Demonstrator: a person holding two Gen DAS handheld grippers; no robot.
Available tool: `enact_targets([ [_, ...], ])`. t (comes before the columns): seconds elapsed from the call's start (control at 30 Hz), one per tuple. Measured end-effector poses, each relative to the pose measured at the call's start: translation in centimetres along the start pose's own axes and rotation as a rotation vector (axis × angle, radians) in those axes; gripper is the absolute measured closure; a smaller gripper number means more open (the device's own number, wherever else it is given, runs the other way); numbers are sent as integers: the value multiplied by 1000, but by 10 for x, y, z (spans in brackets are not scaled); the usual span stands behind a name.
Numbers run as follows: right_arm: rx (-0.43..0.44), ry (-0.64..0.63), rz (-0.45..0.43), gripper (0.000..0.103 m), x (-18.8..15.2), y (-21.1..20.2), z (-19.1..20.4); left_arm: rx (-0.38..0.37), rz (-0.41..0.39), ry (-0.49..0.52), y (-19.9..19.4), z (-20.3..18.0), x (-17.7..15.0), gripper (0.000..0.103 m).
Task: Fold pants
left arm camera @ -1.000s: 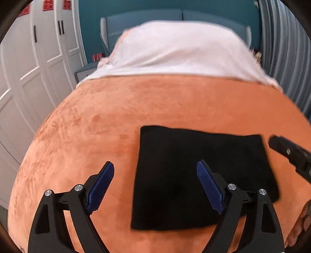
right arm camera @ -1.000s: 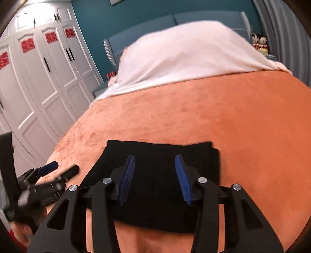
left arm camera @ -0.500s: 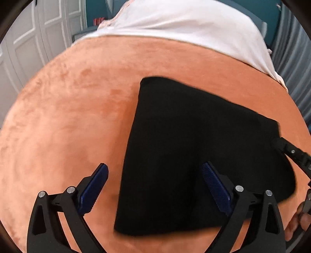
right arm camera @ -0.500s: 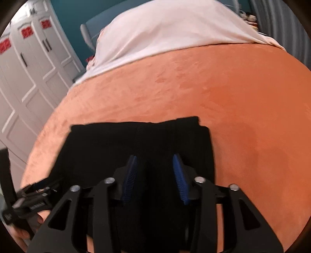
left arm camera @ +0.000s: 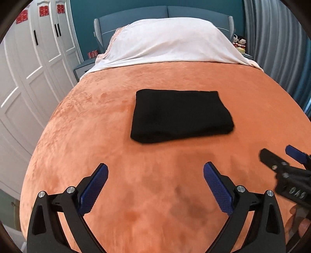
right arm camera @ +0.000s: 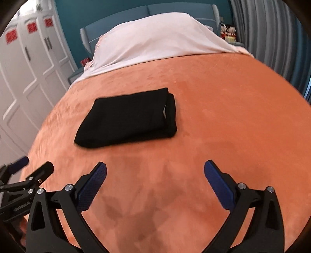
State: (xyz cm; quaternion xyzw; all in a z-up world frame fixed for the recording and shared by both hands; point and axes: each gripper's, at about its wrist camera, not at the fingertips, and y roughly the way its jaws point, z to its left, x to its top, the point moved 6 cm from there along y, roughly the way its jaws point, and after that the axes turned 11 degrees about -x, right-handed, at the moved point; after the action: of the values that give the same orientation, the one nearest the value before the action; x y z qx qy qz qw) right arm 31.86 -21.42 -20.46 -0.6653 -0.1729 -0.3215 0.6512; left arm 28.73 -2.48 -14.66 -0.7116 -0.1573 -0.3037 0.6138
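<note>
The black pants (left arm camera: 180, 115) lie folded into a compact rectangle on the orange bedspread (left arm camera: 147, 190); they also show in the right wrist view (right arm camera: 128, 118), with stacked layers at the right end. My left gripper (left arm camera: 154, 183) is open and empty, well in front of the pants. My right gripper (right arm camera: 155, 181) is open and empty, also short of the pants. The right gripper shows at the right edge of the left wrist view (left arm camera: 279, 157), and the left gripper shows at the left edge of the right wrist view (right arm camera: 33, 165).
A white pillow cover (left arm camera: 171, 42) lies at the head of the bed against a blue headboard (left arm camera: 136, 17). White wardrobe doors (left arm camera: 29, 64) stand to the left. Grey curtains (left arm camera: 276, 39) hang to the right, with small dolls (left arm camera: 239, 42) beside them.
Both grippers pulled back from the pants toward the foot of the bed. The right gripper's jaws, narrow over the fabric before, have opened wide. The pants now lie clear of both grippers.
</note>
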Motion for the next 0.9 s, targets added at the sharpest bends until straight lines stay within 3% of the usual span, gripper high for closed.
enact_targets([
  [0.2,-64,-38,-78,5,-30,-64,3,2,18,-51,-44,-9,-45,5],
  [0.33,-29,1,-70,5,-48,-87,-5,-10,35,-56,-63,-13,-63,5],
  [0.57,-60,-5,-75,5,-74,-110,-13,-1,53,-26,-79,-22,-85,5],
  [0.9,-75,15,-82,5,-84,-127,-22,28,46,-42,-93,-19,-99,5],
])
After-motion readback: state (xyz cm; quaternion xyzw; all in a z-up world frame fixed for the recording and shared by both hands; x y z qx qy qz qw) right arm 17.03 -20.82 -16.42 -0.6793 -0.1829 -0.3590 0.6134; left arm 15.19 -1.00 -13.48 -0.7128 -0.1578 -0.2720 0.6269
